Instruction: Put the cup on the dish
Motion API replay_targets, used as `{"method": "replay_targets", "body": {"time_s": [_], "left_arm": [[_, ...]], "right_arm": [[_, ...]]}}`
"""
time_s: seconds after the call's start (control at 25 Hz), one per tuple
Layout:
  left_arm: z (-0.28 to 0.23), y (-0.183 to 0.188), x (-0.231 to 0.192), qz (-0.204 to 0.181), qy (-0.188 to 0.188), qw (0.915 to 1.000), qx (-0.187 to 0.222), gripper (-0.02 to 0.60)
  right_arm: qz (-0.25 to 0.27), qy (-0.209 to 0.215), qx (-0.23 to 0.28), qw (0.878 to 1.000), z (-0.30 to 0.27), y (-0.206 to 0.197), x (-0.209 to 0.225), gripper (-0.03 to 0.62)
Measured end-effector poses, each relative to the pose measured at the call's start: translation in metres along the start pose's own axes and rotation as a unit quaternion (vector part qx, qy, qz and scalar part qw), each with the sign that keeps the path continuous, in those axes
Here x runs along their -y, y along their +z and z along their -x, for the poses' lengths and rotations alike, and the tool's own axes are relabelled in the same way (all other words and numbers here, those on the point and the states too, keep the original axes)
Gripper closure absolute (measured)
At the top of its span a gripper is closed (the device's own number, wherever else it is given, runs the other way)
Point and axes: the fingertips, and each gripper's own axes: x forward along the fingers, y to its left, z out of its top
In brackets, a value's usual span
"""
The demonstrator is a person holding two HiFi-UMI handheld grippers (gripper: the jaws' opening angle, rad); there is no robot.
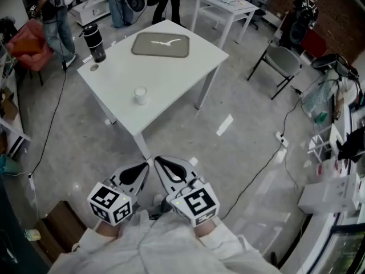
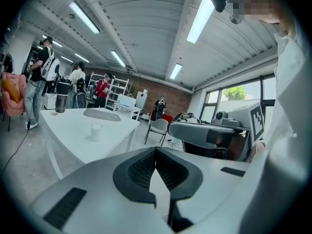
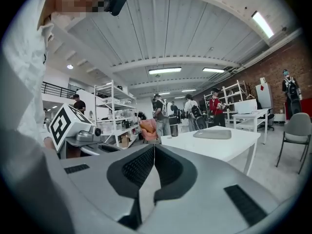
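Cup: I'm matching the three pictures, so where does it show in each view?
Head view: cup toward the white table's nearest corner.
Left gripper view: cup left of centre, on that table.
Right gripper view: not visible.
Shared landmark: the grey dish, in all three.

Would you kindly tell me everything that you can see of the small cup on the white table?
The cup is small, white and plain, perhaps plastic or paper, with no handle that shows. It stands upright, mouth up, on the white table. It is near the table edge closest to the person and well apart from the grey dish at the far side. Only the tabletop touches it. Whether it holds anything cannot be told.
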Motion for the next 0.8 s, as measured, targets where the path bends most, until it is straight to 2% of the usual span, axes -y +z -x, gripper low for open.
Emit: {"method": "replay_targets", "body": {"time_s": [0.2,0.44,0.6,0.8], "left_arm": [[-0.019,0.005,-0.017,0.019,-0.006,0.9998,-0.009,0.574],[-0.049,0.014,-0.041,0.02,-0.009,0.9997,-0.013,0.574],[-0.069,0.031,-0.074,0.029,0.008,0.9995,-0.006,0.574],[-0.103,0.073,-0.121,0.034,0.035,0.9987,0.017,0.574]], "right_arm": [[-0.004,-0.007,-0.012,1.0,-0.012,0.001,0.018,0.58],[-0.008,0.005,-0.026,1.0,-0.045,-0.006,0.048,0.58],[0.003,0.02,-0.029,0.999,-0.078,0.006,0.07,0.58],[0.009,0.04,-0.04,0.998,-0.12,0.02,0.107,0.58]]}}
